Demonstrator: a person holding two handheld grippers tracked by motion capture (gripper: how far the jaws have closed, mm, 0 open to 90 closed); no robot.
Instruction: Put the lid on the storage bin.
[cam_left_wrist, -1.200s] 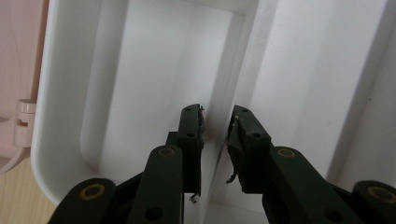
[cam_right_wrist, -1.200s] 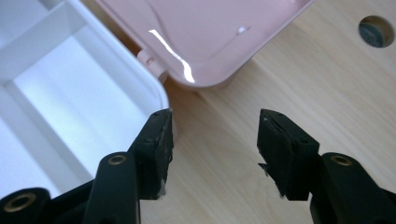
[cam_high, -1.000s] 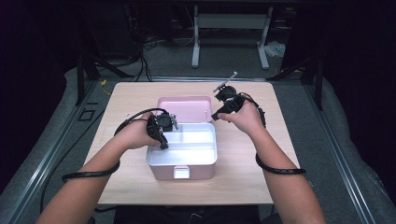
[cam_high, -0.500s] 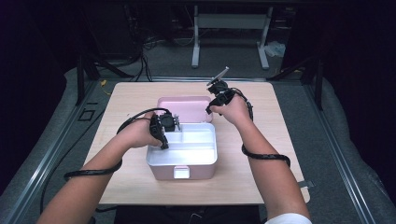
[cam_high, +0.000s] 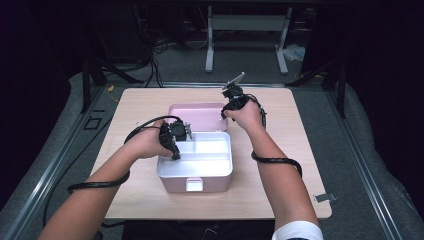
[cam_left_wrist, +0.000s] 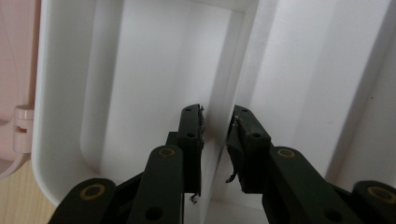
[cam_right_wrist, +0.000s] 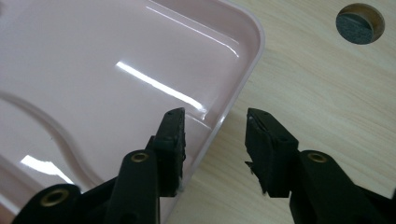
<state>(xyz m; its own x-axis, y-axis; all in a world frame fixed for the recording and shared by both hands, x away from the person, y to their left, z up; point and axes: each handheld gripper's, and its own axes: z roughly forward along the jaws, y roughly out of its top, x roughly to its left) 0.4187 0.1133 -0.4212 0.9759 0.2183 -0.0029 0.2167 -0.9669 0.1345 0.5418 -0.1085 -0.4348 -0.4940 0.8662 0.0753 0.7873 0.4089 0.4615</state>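
A pink box (cam_high: 172, 186) stands open on the table, with a white tray (cam_high: 220, 170) in it and its pink lid (cam_high: 195, 115) lying flat behind. My left gripper (cam_high: 175, 150) reaches into the tray's left part. In the left gripper view it (cam_left_wrist: 217, 123) is shut on the tray's white divider (cam_left_wrist: 224, 93). My right gripper (cam_high: 226, 112) points down at the lid's right edge. Seen from the right gripper (cam_right_wrist: 215, 119), the jaws straddle the lid's rim (cam_right_wrist: 233, 93); they have just been closing, and a gap is left beside the right jaw.
The box sits mid-table on light wood (cam_high: 280, 165). A round hole (cam_right_wrist: 359, 21) opens in the tabletop just past the lid's corner. Cables trail from both grippers along the forearms. A metal frame (cam_high: 245, 40) stands on the floor beyond the table.
My right hand has moved left and down from above the table's right side to the lid's right edge. The left hand and the box have stayed put.
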